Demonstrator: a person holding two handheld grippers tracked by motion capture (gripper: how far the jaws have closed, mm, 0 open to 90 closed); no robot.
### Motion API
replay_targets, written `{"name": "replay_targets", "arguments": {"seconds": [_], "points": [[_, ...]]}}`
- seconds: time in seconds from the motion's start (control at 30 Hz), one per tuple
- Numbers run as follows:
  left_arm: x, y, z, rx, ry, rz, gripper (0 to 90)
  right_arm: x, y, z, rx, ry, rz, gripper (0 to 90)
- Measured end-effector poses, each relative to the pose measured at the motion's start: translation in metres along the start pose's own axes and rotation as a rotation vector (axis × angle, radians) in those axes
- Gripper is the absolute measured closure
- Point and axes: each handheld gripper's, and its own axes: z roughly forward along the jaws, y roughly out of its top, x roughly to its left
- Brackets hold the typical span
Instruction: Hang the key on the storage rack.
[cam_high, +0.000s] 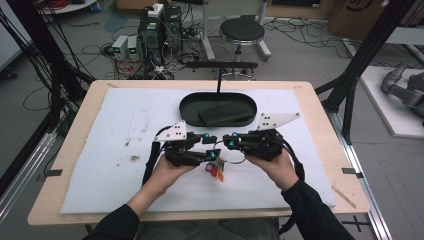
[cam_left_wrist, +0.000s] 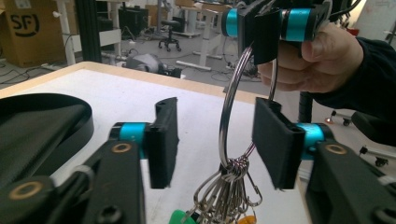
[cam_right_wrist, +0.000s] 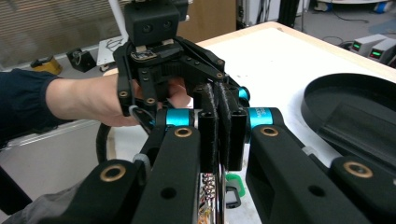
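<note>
A large metal key ring (cam_left_wrist: 227, 107) hangs upright over the white mat, with a bunch of metal clips (cam_left_wrist: 229, 186) and coloured tags (cam_high: 216, 170) at its bottom. My right gripper (cam_high: 227, 141) is shut on the top of the ring, its pads pressed together around the wire (cam_right_wrist: 222, 126). My left gripper (cam_left_wrist: 217, 140) faces it from the left. Its jaws stand apart on either side of the ring's lower half. The left pad (cam_left_wrist: 163, 140) is clear of the wire and the right pad (cam_left_wrist: 275, 140) sits close against it. Both grippers meet at mid-table.
A black oval tray (cam_high: 187, 107) holding a flat black slab (cam_high: 220, 115) lies just beyond the grippers. The white mat (cam_high: 125, 140) covers most of the wooden table (cam_high: 80, 115). A stool (cam_high: 242, 31) and electronics stand on the floor behind.
</note>
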Motion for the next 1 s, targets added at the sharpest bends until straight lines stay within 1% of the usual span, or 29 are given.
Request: {"name": "replay_targets", "arguments": {"seconds": [0.2,0.3,0.4,0.47,0.5,0.73,0.83,0.87,0.9,0.93,0.97,1.0], "points": [[-0.004,0.003,-0.002,-0.002,-0.016,0.049,70.8,0.000,0.000,0.002,0.007,0.019,-0.006,87.7],[-0.005,0.004,-0.002,0.006,-0.021,0.071,78.8,0.000,0.000,0.002,0.001,0.030,-0.001,87.6],[-0.005,0.004,-0.003,0.001,-0.026,0.071,84.3,-0.001,0.000,0.001,-0.002,0.035,-0.001,87.6],[-0.004,0.004,-0.004,-0.011,-0.031,0.066,85.3,-0.001,0.000,0.000,-0.002,0.046,0.008,87.6],[-0.005,0.004,-0.004,-0.014,-0.029,0.071,85.5,-0.002,0.000,0.000,-0.006,0.049,0.008,87.6],[-0.006,0.006,-0.006,-0.016,-0.028,0.080,86.2,-0.003,0.000,0.000,-0.014,0.065,0.006,86.6],[-0.007,0.007,-0.007,-0.012,-0.023,0.091,86.6,-0.004,0.000,-0.001,-0.024,0.045,0.006,79.2],[-0.007,0.007,-0.007,-0.012,-0.023,0.091,86.6,-0.004,0.000,-0.002,-0.025,0.042,0.010,73.6],[-0.007,0.007,-0.008,-0.018,-0.019,0.090,86.7,-0.004,0.000,-0.002,-0.027,0.027,0.011,67.9],[-0.007,0.008,-0.009,-0.022,-0.015,0.089,86.7,-0.005,-0.001,-0.003,-0.030,0.016,0.020,66.2],[-0.006,0.008,-0.010,-0.023,-0.011,0.091,86.7,-0.006,-0.001,-0.005,-0.033,0.021,0.027,63.5],[-0.006,0.009,-0.011,-0.027,-0.006,0.087,86.7,-0.007,-0.001,-0.006,-0.039,0.018,0.034,58.2]]}}
